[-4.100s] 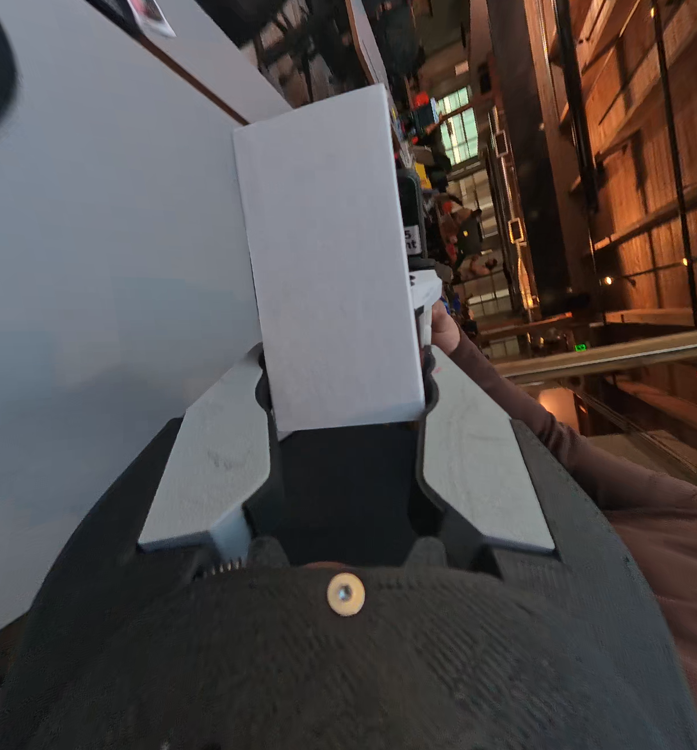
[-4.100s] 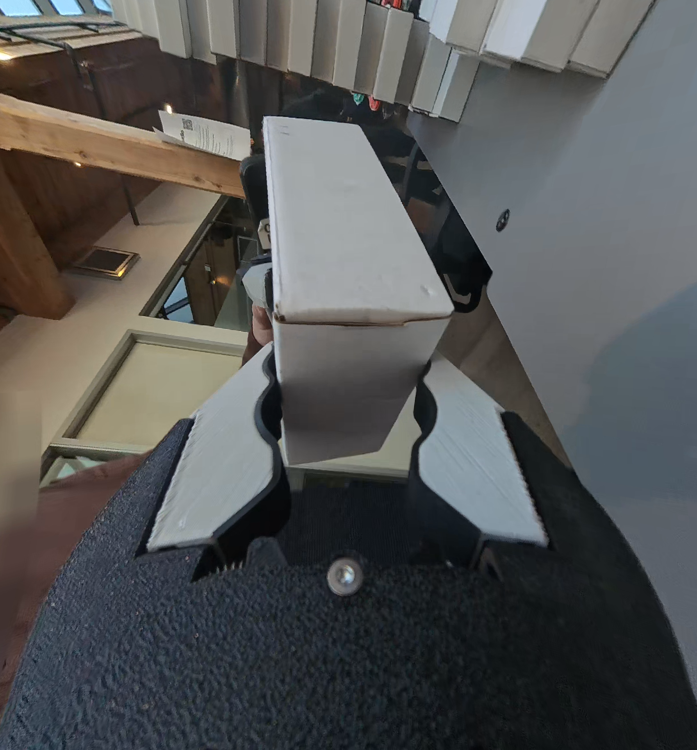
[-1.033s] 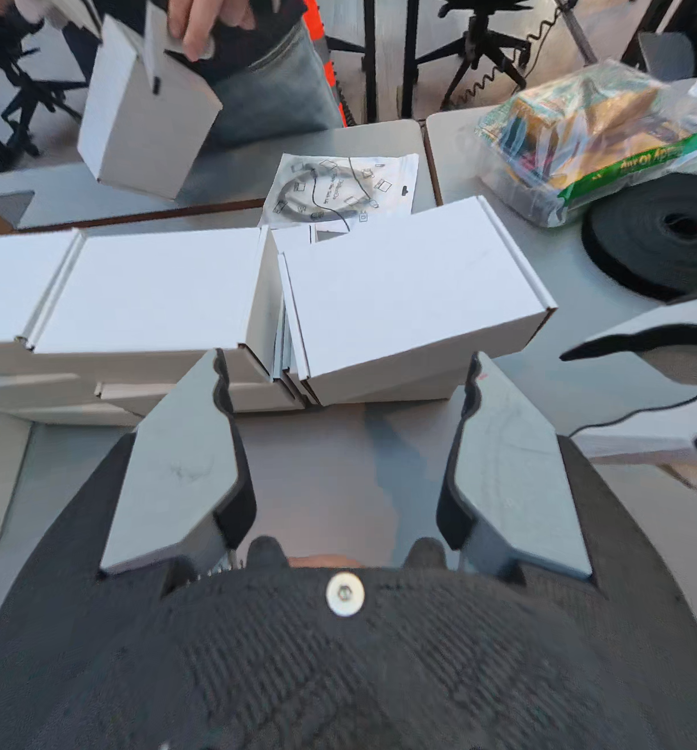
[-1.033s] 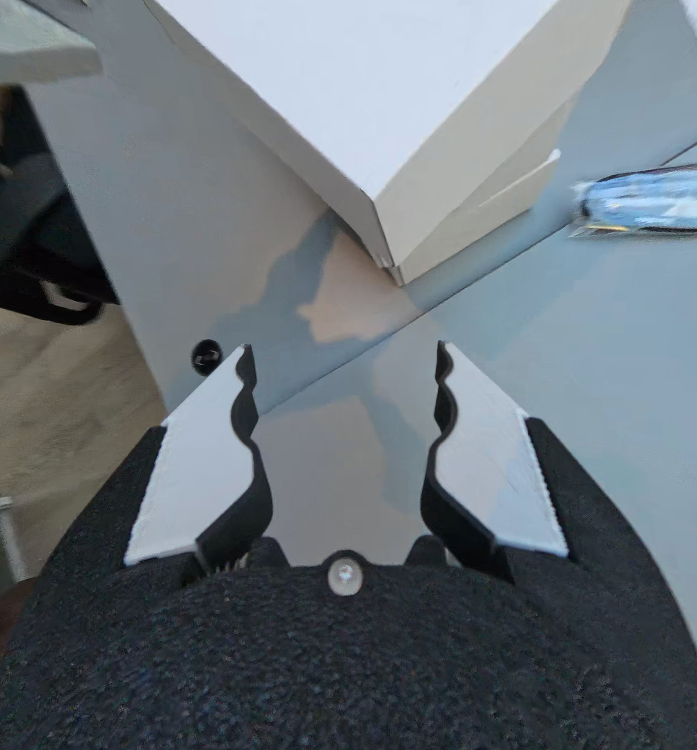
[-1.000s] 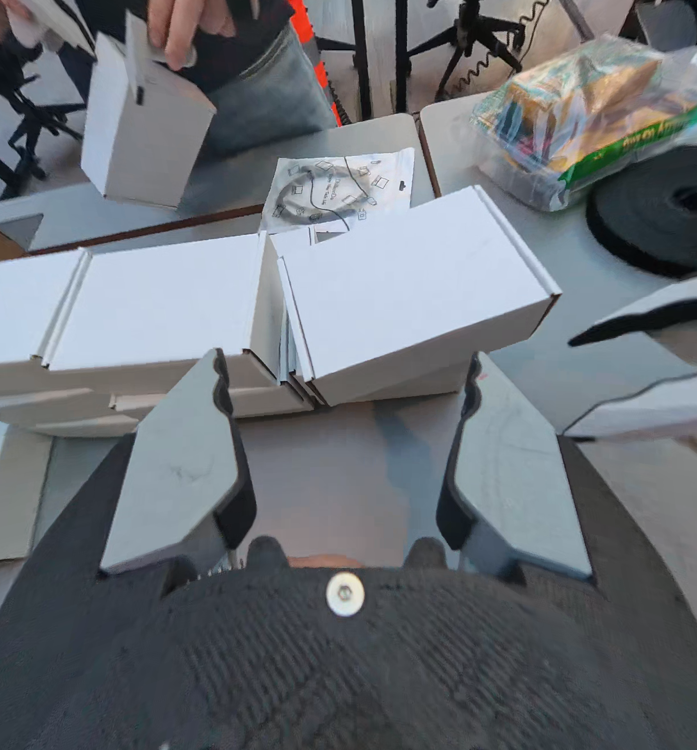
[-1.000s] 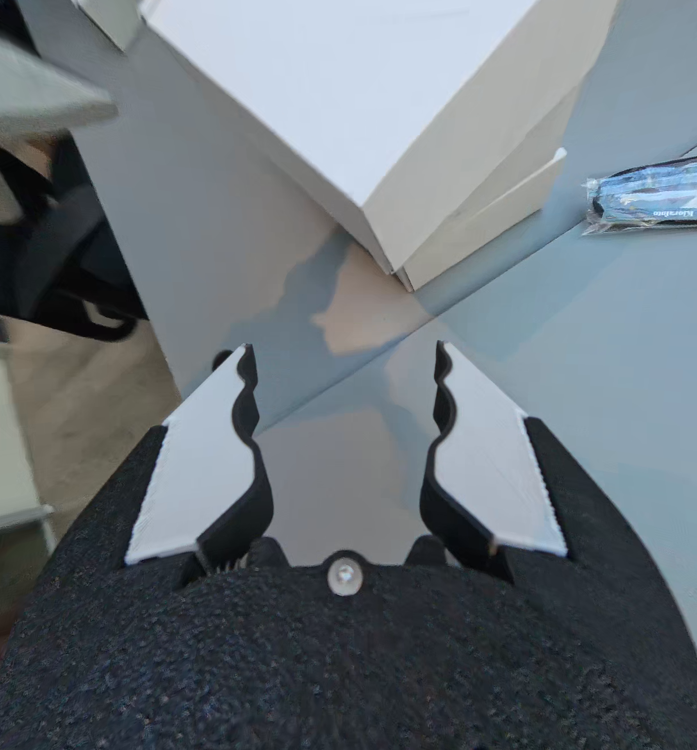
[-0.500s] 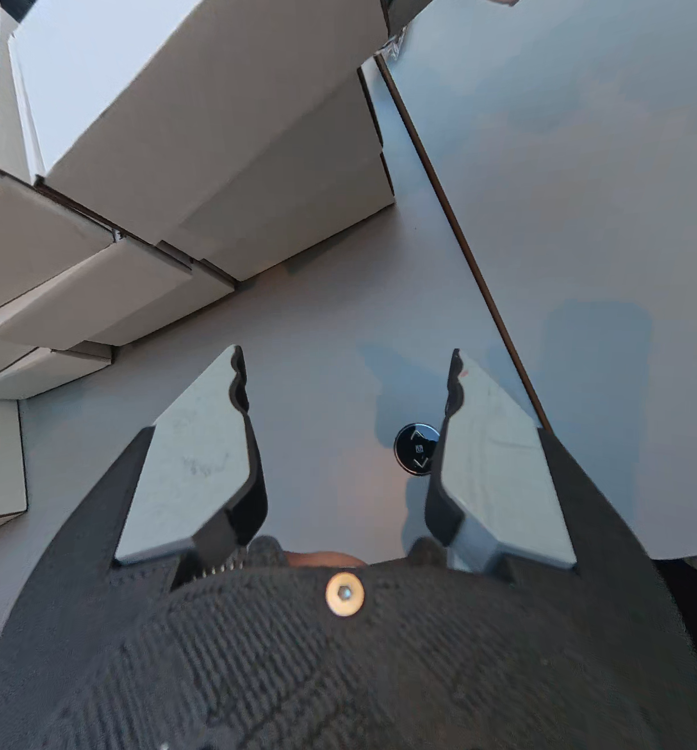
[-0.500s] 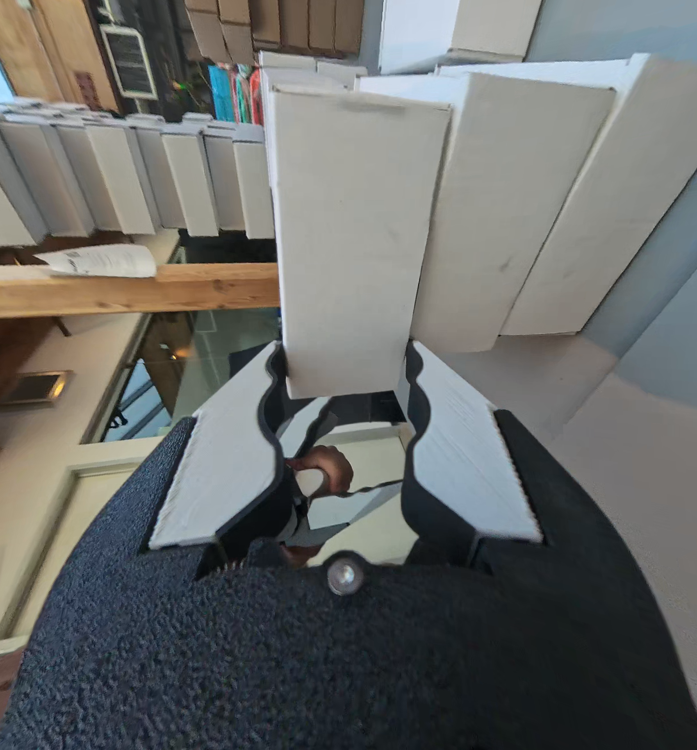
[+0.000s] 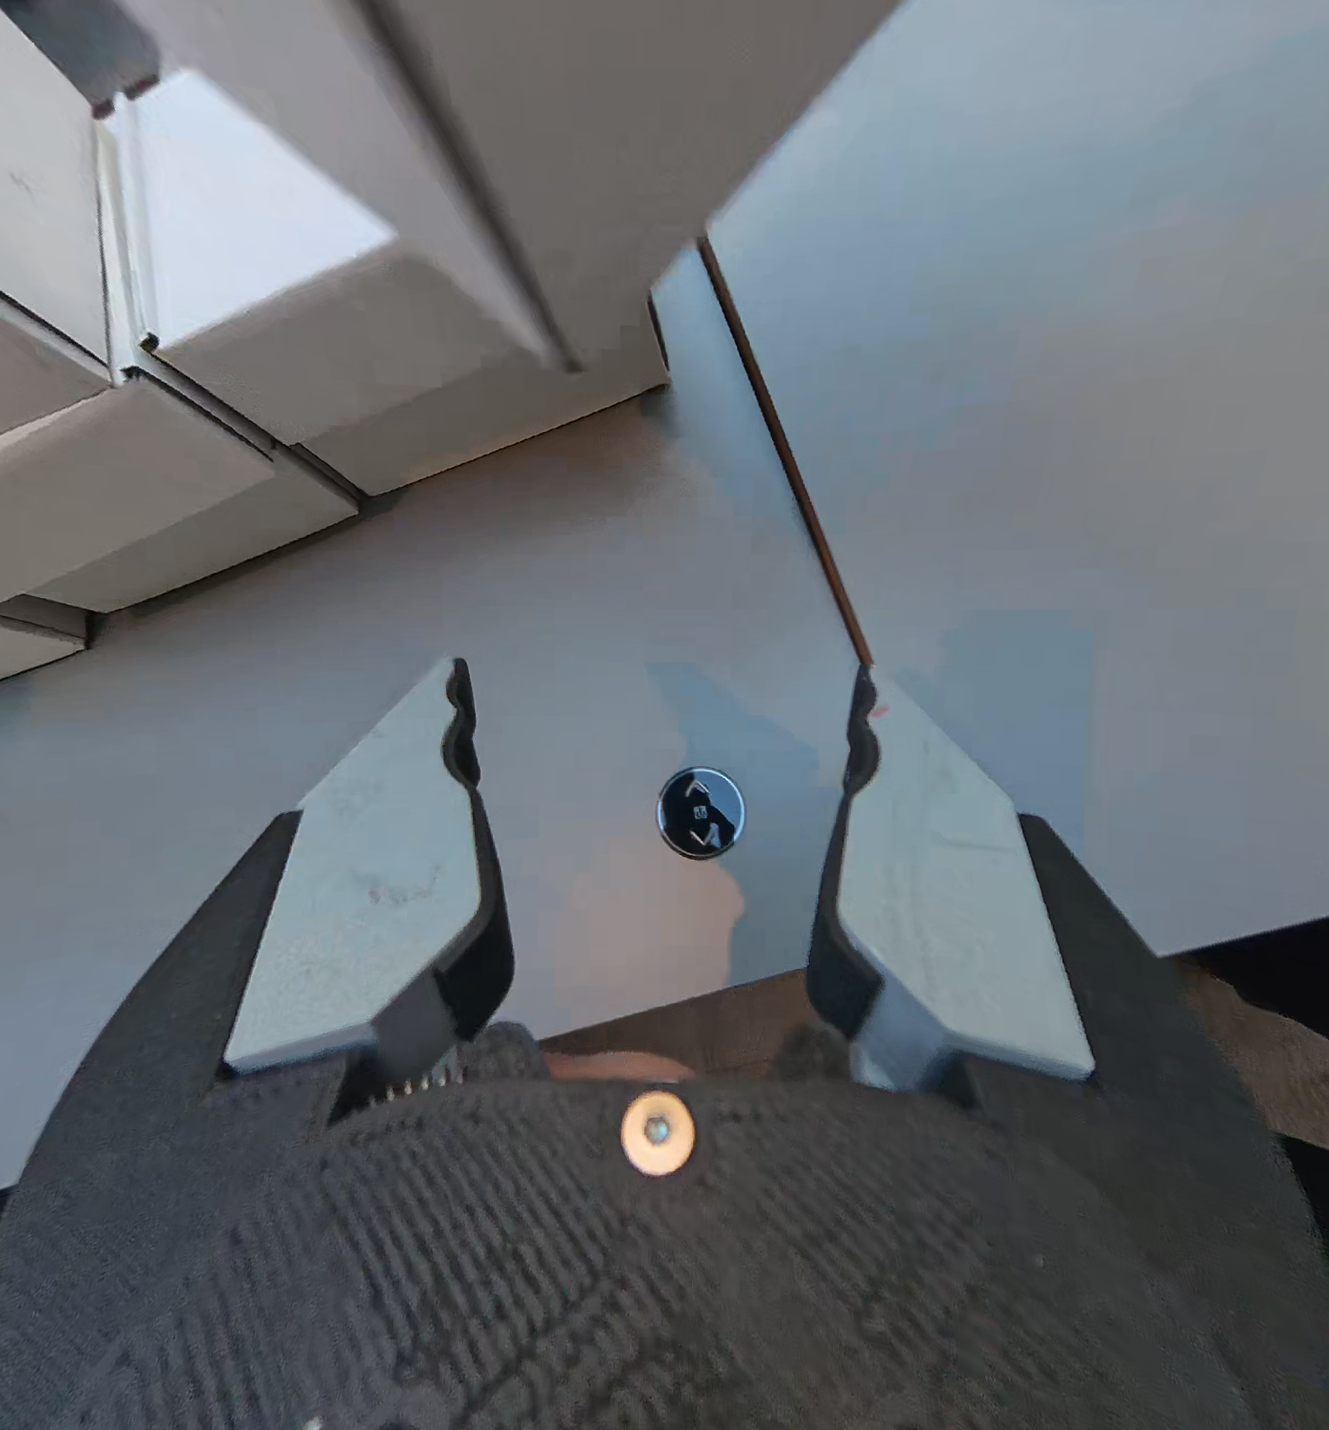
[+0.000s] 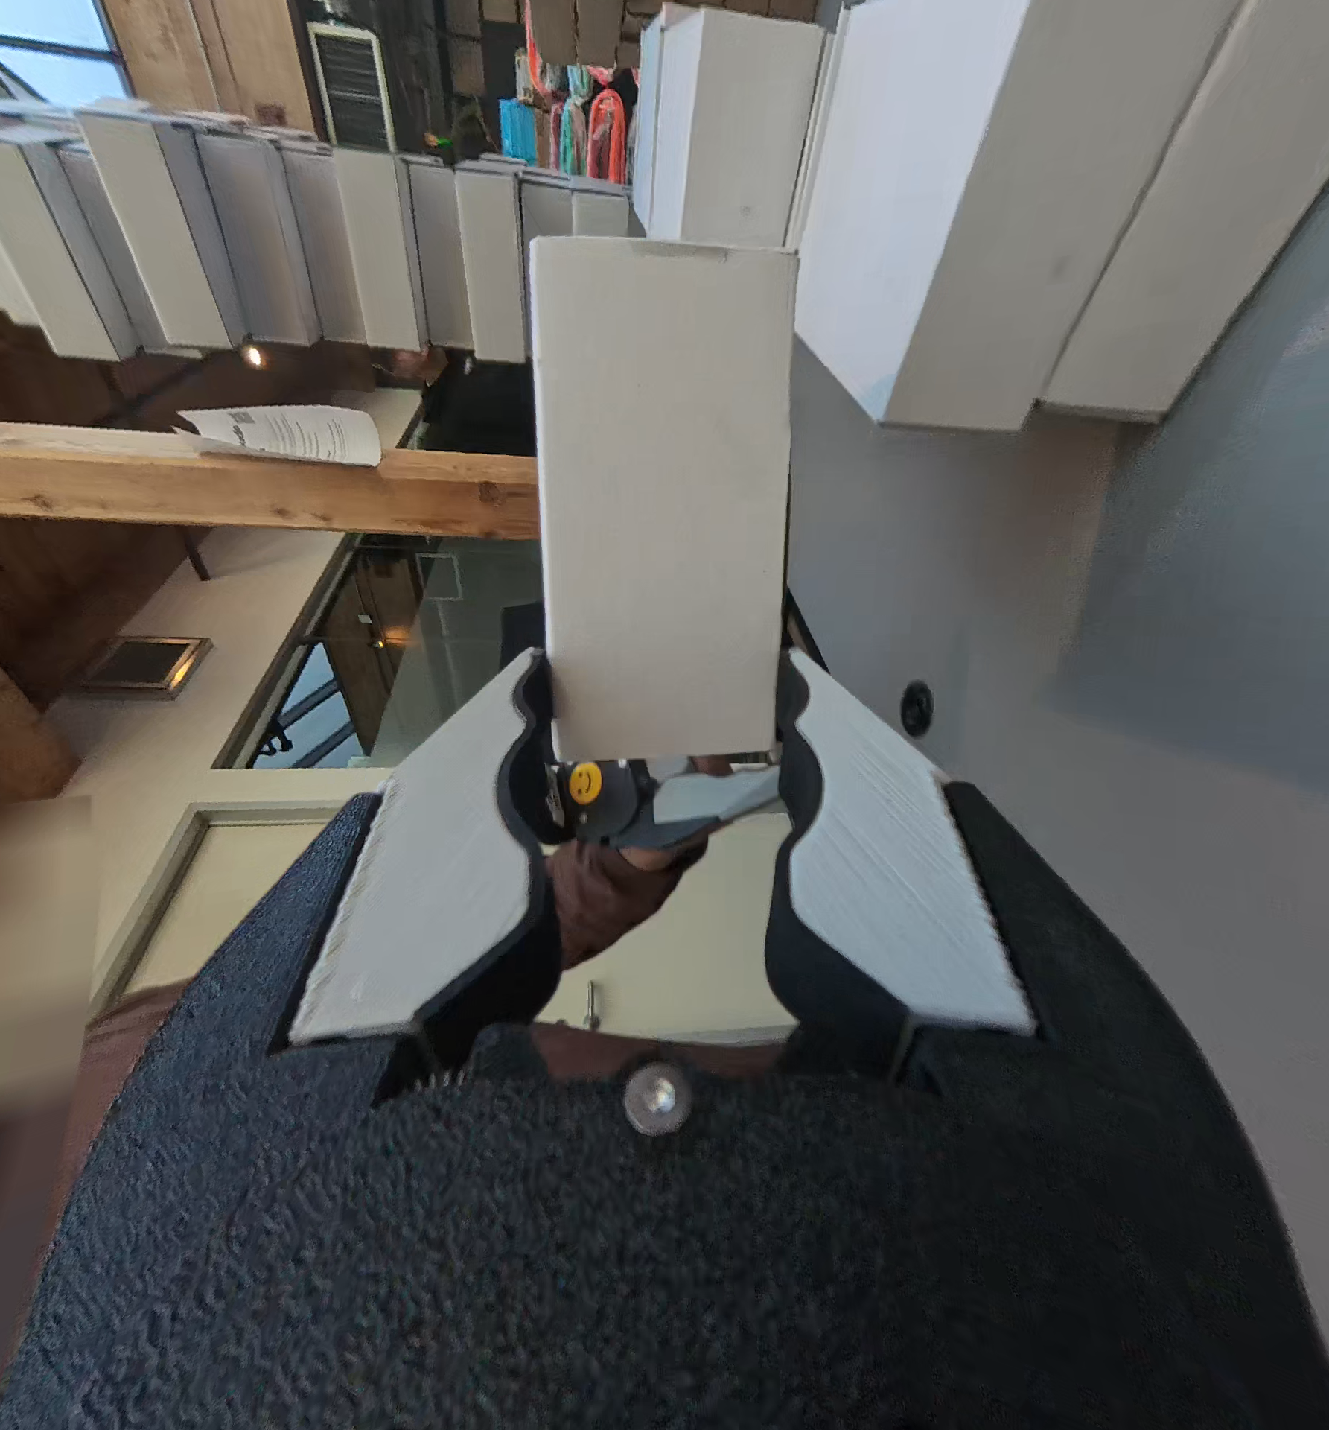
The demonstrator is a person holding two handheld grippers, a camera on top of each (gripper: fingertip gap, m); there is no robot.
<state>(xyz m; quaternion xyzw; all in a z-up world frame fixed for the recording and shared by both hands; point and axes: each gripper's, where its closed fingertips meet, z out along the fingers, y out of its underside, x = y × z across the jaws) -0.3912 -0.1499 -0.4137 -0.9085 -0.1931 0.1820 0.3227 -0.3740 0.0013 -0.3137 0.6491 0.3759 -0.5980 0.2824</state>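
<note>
The left claw [image 9: 661,720] is wide apart and holds nothing. A round black button [image 9: 700,812] sits on the grey desk [image 9: 336,735] between its fingers, and closed white boxes [image 9: 259,371] lie ahead to the left. The right claw [image 10: 665,696] is clamped on a closed white box [image 10: 661,495], with more shut boxes [image 10: 994,232] ahead on its right.

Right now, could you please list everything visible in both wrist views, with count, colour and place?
Held box: one, white, between the right gripper's fingers.
Stacked boxes: several, white, piled on the table ahead of the left gripper.
Row of boxes: many, white, far side of the right view.
Round button: one, black, set in the table.
Table: grey, seam between two tops.
Paper sheet: one, white, on a wooden beam.
Left gripper: open, empty, over the button.
Right gripper: shut on the held box.
</note>
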